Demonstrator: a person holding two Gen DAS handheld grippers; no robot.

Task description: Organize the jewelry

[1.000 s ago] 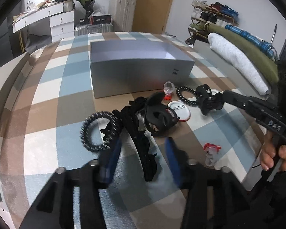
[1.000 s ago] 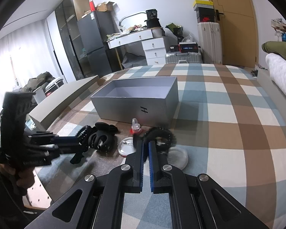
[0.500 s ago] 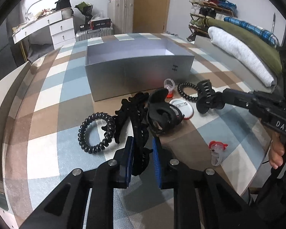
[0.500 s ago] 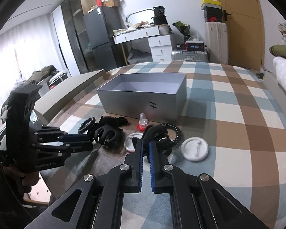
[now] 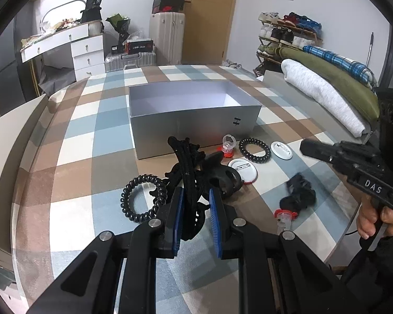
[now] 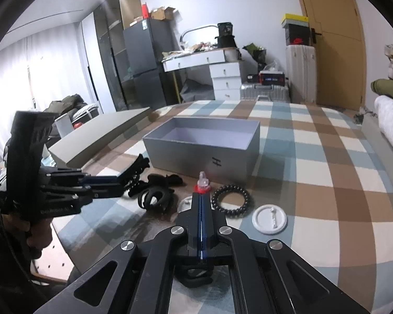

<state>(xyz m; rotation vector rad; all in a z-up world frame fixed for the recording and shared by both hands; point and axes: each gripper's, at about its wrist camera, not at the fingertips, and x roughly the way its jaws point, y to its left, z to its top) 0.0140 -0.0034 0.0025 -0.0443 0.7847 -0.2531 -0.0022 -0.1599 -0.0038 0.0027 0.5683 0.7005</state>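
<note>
— So, starting at the left: which step is in hand?

— A pick-up. On the left of the checked tablecloth (image 5: 73, 157) a black coil hair tie (image 5: 143, 198) lies flat and untouched. Just right of it the left gripper (image 5: 196, 219) is clenched on a long black hair claw (image 5: 188, 180): the blue pads press its sides, and the claw's far end points toward the box, clear of the cloth, as the right wrist view shows (image 6: 136, 166).

— And the box?

— The grey open box (image 5: 194, 123) stands beyond the pile, and what shows of its inside looks empty. In front of it lie a round black claw clip (image 5: 222, 178), a button badge (image 5: 245, 170), a small clear-and-red piece (image 5: 228, 145), a second coil tie (image 5: 254, 150) and a white disc (image 5: 281, 150).

— The other side?

— Further right a small black clip (image 5: 300, 193) rests on the cloth beside another clear-and-red piece (image 5: 284, 216). The right gripper (image 6: 201, 201) hovers above the table with its pads pressed flat together and nothing between them.

— So what does the next move call for?

— Probably carrying the long claw up over the near wall of the box and letting go inside. It sits close to the round clip, so a clean lift matters, or its teeth may drag that along.
</note>
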